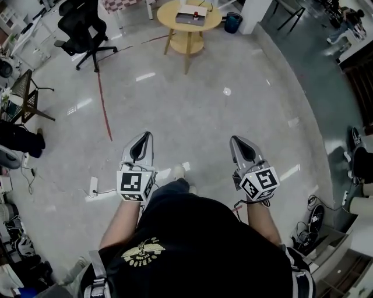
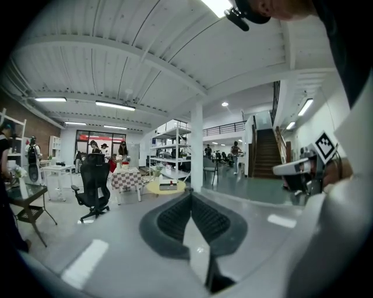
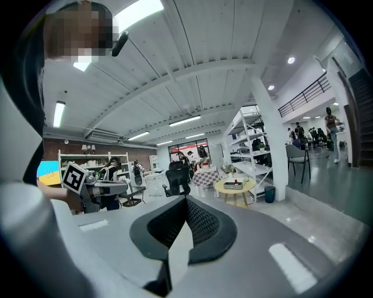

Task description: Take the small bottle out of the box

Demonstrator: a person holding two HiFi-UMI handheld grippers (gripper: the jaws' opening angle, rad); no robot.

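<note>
My left gripper [image 1: 145, 137] and my right gripper [image 1: 235, 141] both have their jaws pressed together, with nothing in them. The box [image 1: 192, 16] sits on a round yellow table [image 1: 170, 24], far ahead of my jaws. The small bottle is too tiny to see, so I cannot tell which way it points.

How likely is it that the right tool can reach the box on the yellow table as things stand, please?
Probably not: open floor separates the right tool from the box.
</note>
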